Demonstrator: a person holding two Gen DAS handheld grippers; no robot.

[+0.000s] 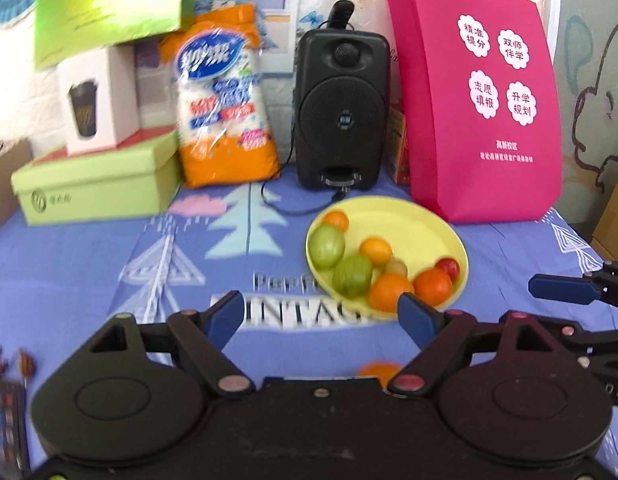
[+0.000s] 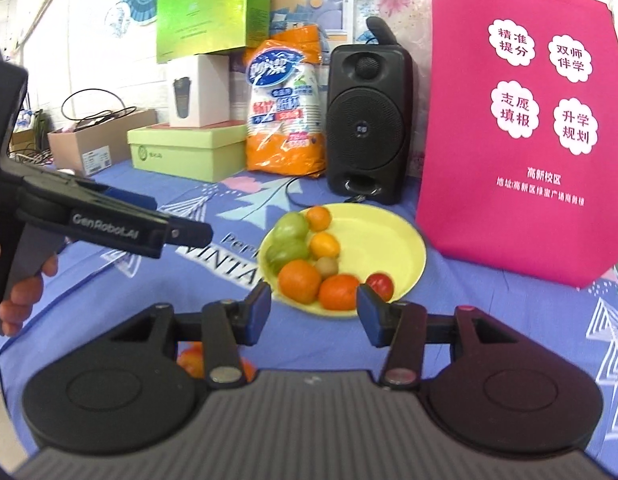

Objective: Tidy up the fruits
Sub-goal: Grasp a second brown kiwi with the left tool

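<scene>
Table (image 1: 89, 264): plate (image 1: 421, 224), speaker (image 1: 341, 108), bag (image 1: 481, 120), boxes (image 1: 97, 184).

Left tongs (image 1: 321, 316) spread wide, holding nothing; right tongs (image 2: 313, 312) likewise parted, empty, level alongside

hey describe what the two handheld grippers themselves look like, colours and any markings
Both are black plastic. The left gripper has blue finger pads, two round housings and small pink and yellow-green pivot caps. The right gripper matches, with a grey ribbed centre panel. Seen from the right wrist, the left one's side carries white GenRobot.AI lettering above a grey handle.
</scene>
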